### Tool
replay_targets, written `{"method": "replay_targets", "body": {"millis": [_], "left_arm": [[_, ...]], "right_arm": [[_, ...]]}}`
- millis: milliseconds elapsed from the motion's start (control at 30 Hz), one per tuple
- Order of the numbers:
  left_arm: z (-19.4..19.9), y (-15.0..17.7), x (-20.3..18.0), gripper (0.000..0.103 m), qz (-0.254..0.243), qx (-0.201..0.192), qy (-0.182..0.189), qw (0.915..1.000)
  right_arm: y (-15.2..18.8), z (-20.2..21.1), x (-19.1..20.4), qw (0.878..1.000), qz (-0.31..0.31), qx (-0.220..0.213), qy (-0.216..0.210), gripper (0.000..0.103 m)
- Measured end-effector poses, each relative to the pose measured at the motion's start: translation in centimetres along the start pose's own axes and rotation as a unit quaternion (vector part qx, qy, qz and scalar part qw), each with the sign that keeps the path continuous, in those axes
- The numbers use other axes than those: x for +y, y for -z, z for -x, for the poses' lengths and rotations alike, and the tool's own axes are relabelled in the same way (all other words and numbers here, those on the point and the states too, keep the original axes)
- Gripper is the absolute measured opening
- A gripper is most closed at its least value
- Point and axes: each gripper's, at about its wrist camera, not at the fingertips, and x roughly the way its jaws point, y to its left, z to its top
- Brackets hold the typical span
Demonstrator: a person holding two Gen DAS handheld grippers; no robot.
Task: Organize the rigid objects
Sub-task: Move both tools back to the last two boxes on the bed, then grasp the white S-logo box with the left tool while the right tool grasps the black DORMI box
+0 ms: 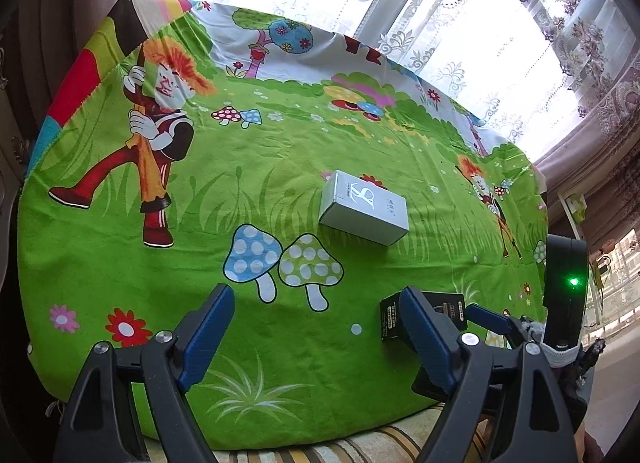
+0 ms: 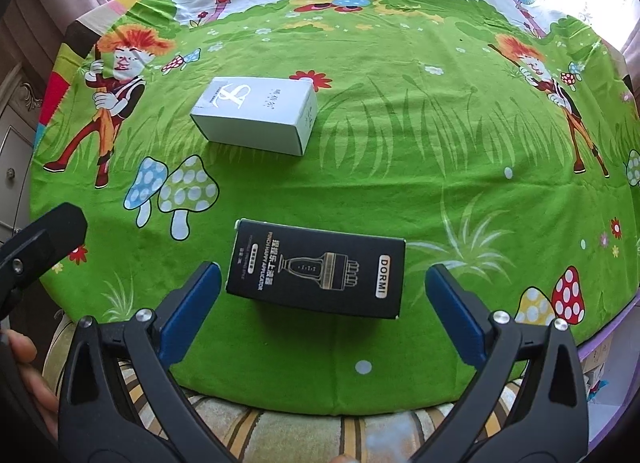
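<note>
A white box lies flat near the middle of the green cartoon cloth; it also shows in the right wrist view. A black box marked DORMI lies flat near the front edge, between and just beyond the open jaws of my right gripper. In the left wrist view the black box is partly hidden behind my left gripper's right finger. My left gripper is open and empty over bare cloth, left of the black box. The right gripper shows there at the right edge.
The green cloth covers a table with its front edge close to both grippers. A striped cushion lies below that edge. Lace curtains and a window stand behind the table. The left gripper's body shows at the left.
</note>
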Motion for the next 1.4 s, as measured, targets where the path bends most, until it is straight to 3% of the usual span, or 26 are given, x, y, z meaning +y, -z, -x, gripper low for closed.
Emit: {"method": "replay_targets", "body": {"millis": [300, 433, 633, 1000, 1333, 1400], "left_arm": [[-1.5, -1.0, -0.3, 0.086, -0.009, 0.007, -0.011, 0.9999], [-2.3, -1.5, -1.8, 0.088, -0.031, 0.007, -0.014, 0.9994], [-4.1, -3.0, -5.2, 0.103, -0.083, -0.003, -0.023, 0.9963], [-9.9, -5.8, -8.6, 0.103, -0.117, 0.013, -0.063, 0.9911], [-13.5, -5.6, -7.8, 0.102, -0.114, 0.044, -0.102, 0.9873], [-13.6, -5.5, -7.7, 0.096, -0.116, 0.049, -0.108, 0.9862]], "right_arm": [[-1.0, -1.8, -1.5, 1.0, -0.015, 0.007, 0.016, 0.102], [-1.4, -2.1, -3.1, 0.999, -0.022, 0.003, 0.028, 0.095], [-1.5, -2.1, -5.8, 0.998, -0.032, -0.01, 0.052, 0.088], [-1.4, -2.4, -9.1, 0.998, -0.046, -0.022, 0.044, 0.087], [-1.3, -2.3, -9.7, 0.998, -0.046, -0.031, 0.041, 0.087], [-1.3, -2.3, -9.7, 0.998, -0.047, -0.032, 0.039, 0.087]]}}
